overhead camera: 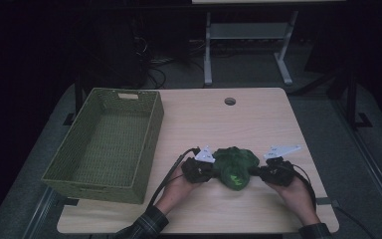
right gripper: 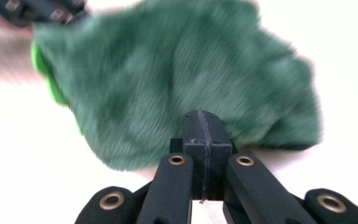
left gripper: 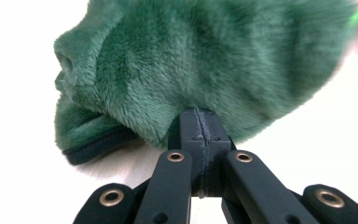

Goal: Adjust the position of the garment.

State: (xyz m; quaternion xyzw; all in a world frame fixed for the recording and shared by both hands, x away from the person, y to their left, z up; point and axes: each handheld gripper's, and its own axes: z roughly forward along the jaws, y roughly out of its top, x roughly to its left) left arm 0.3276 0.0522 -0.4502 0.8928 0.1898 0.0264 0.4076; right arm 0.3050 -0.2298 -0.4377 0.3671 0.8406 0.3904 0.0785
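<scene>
A pale wooden table (overhead camera: 258,114) with rounded corners and a small cable hole near its far edge carries everything else, and it serves here as your landmark. On the table's left side sits a deep rectangular basket (overhead camera: 144,149) woven from olive-green fibre, open-topped, with a handle slot cut in its far wall; it likely waits there as the drop-off place. On the table's near half, just right of the basket and apart from it, lies a dark green plush item (overhead camera: 235,164), soft, short-furred and crumpled into a rounded heap, with a bright lime-green lining showing at its near edge and a dark ribbed hem on one side. It may be a hat or a hand puppet; the fur hides its form. You hold the left gripper (overhead camera: 210,172) against the plush's left flank and the right gripper (overhead camera: 256,172) against its right flank, so the two meet it from opposite sides, probably to steady or spread it. In each gripper view the black jaws stand pressed together, tips buried in the pile; whether they pinch a fold of fabric I cannot tell. Your hands rest low on the table's near edge.
</scene>
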